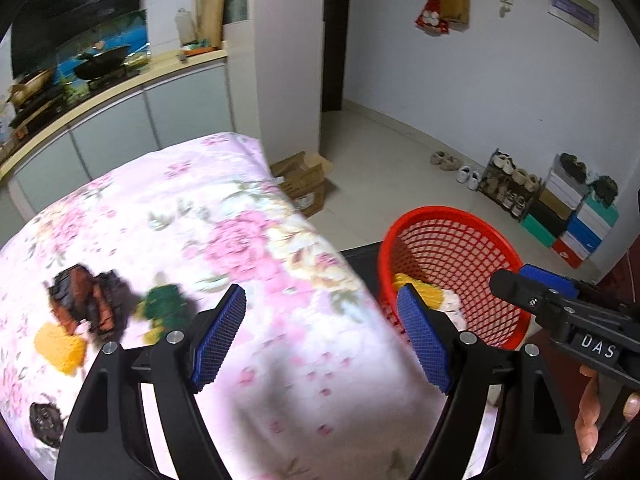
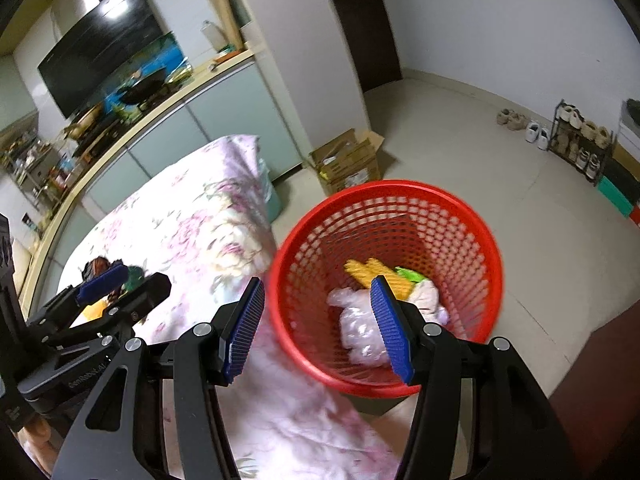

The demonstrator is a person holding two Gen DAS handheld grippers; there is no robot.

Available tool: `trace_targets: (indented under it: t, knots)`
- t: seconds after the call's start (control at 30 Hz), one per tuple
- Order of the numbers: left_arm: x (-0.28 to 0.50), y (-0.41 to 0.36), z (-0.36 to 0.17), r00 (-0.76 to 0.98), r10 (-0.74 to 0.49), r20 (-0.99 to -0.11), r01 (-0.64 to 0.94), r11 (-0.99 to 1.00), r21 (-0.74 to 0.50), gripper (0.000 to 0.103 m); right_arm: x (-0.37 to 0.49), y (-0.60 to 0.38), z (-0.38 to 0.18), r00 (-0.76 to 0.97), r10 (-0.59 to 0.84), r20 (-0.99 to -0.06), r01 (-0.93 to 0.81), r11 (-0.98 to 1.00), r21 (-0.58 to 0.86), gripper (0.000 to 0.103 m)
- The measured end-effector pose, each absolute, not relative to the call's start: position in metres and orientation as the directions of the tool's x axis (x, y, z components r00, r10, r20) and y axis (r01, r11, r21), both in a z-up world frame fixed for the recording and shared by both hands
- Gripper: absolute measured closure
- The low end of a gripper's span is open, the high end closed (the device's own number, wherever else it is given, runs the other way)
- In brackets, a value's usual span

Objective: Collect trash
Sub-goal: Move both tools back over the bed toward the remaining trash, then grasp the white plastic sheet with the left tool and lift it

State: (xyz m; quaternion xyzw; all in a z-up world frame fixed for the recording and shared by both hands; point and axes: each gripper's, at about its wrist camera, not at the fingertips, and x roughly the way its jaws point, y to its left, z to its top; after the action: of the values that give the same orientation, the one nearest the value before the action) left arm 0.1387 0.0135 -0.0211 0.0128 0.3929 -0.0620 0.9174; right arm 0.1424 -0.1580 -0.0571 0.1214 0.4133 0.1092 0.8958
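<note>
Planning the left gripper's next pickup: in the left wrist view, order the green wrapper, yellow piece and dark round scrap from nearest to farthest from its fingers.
1. Green wrapper, just left of the left gripper.
2. Yellow piece, farther left.
3. Dark round scrap, lower-left edge; close to the yellow piece's distance, so uncertain.

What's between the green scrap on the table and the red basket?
Only bare flowered cloth between the green scrap and the red basket, in the left wrist view.
</note>
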Motion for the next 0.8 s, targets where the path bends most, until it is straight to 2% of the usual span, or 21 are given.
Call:
trace_targets:
  t: [0.53,0.8]
  knots:
    - [0.083,0.101,0.001,0.715,0.028,-0.698,-0.058,0.998,-0.019,0.023,0.131,-0.071,-0.059,0.552,0.418,-0.721,-0.295,0.907,0.3,0.049]
    - [0.048,0.15,0.022,0.728,0.166,-0.665,-0.177,0.983,0.051,0.02,0.128,-0.057,-0.058,0.534,0.445,-0.718,-0.336,0.892,0.303,0.049]
